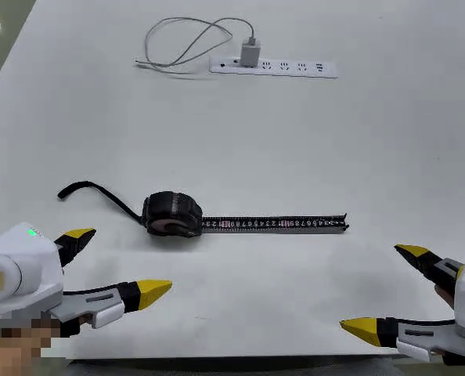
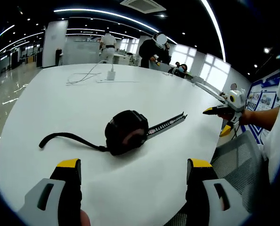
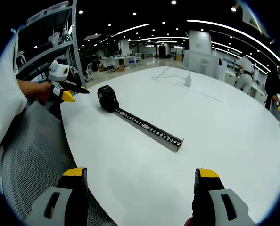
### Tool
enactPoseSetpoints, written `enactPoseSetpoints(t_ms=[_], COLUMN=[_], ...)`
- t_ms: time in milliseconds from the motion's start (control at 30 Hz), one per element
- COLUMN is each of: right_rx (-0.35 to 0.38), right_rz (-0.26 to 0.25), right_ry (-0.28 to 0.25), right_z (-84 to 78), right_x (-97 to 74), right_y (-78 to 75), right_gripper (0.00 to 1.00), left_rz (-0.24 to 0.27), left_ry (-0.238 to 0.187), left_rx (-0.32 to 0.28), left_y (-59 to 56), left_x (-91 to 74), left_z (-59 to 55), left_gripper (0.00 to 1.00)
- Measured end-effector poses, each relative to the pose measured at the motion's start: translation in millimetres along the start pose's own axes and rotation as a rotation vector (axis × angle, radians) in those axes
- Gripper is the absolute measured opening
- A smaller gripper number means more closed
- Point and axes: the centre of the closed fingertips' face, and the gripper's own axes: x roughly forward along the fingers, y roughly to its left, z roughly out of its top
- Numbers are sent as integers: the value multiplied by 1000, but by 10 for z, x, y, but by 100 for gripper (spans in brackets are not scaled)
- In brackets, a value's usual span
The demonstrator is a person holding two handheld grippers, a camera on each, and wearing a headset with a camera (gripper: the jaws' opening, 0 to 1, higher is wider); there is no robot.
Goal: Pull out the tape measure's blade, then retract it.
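Note:
A black tape measure point(image 1: 172, 215) lies on the white table point(image 1: 295, 141), its dark blade point(image 1: 275, 224) drawn out to the right and lying flat, its black wrist strap point(image 1: 91, 193) trailing left. In the left gripper view the case point(image 2: 127, 132) sits ahead of the jaws, blade point(image 2: 167, 124) pointing right. The right gripper view has the blade point(image 3: 148, 128) running toward the case point(image 3: 107, 98). My left gripper point(image 1: 123, 264) is open near the front left edge, holding nothing. My right gripper point(image 1: 383, 287) is open at the front right, apart from the blade tip.
A white power strip point(image 1: 275, 67) with a plugged charger point(image 1: 250, 54) and looped grey cable point(image 1: 182, 43) lies at the far side of the table. People stand beyond the table point(image 2: 155, 49) in the left gripper view. Shelving point(image 3: 45, 33) stands left in the right gripper view.

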Motion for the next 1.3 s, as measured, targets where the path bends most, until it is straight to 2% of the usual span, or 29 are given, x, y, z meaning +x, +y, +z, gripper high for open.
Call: enactPoseSetpoints(t_ms=[200, 533, 700, 1000, 1300], right_rx=[5, 12, 11, 14, 18], right_rz=[-7, -6, -9, -15, -22], right_ry=[2, -3, 4, 2, -5], right_z=[-14, 0, -20, -40, -47], right_x=[-15, -4, -8, -21, -30], right_y=[-44, -70, -93, -110, -129], right_gripper=[93, 93, 92, 92, 89], left_rz=[10, 27, 1, -13, 6], left_ry=[-2, 12, 21, 9, 0], left_rx=[-18, -10, -19, -30, -64], left_y=[-12, -52, -107, -178, -218], left_x=[122, 362, 445, 537, 599], left_z=[60, 151, 200, 268, 262], left_gripper=[90, 90, 90, 88, 90])
